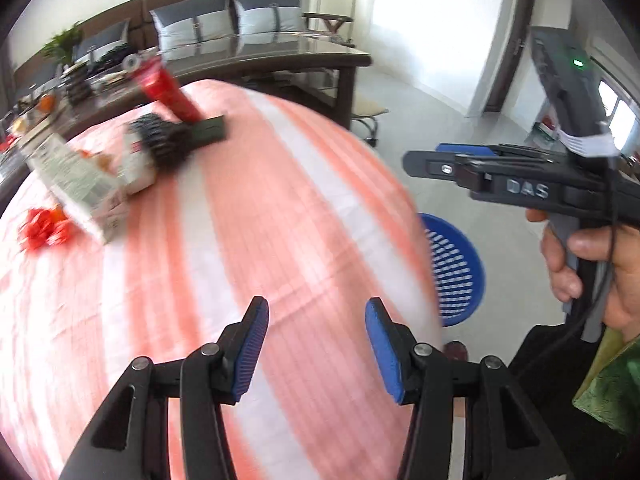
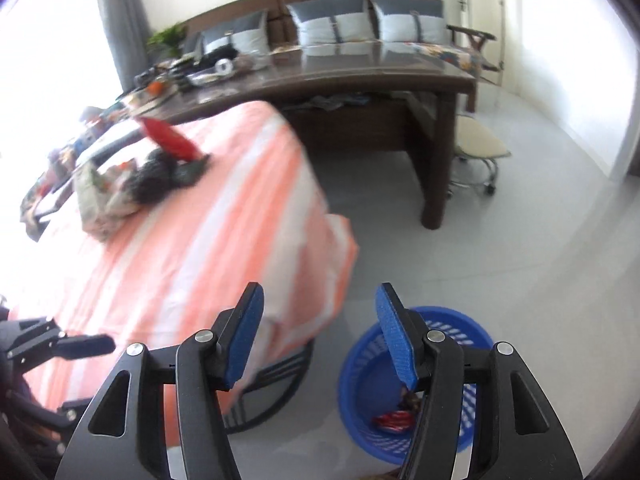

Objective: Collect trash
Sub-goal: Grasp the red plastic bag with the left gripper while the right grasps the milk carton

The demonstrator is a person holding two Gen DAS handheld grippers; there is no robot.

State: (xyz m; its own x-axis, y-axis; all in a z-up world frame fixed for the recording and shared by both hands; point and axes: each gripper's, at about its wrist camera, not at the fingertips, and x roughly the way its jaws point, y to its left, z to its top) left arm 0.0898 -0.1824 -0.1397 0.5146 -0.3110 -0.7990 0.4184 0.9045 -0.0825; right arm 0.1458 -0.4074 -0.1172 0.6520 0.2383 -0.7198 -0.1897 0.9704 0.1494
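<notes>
Trash lies at the far end of a table with an orange-and-white striped cloth (image 1: pixel 248 208): a red tube (image 1: pixel 168 92), a black bristly item (image 1: pixel 164 142), a printed carton (image 1: pixel 80 184) and a crumpled red wrapper (image 1: pixel 40 232). My left gripper (image 1: pixel 316 308) hovers open and empty over the near cloth. A blue basket (image 2: pixel 356 396) stands on the floor beside the table, with a red wrapper (image 2: pixel 394 420) in it. My right gripper (image 2: pixel 320 296) is open and empty above the basket and the cloth's corner. A hand (image 1: pixel 592 272) holds it to the right of the table.
A long dark wooden table (image 2: pixel 360 80) with clutter at its left end stands behind. A cream wheeled stool (image 2: pixel 476 148) sits by its leg. A sofa with grey cushions (image 2: pixel 336 24) lines the wall. Grey floor (image 2: pixel 520 260) spreads to the right.
</notes>
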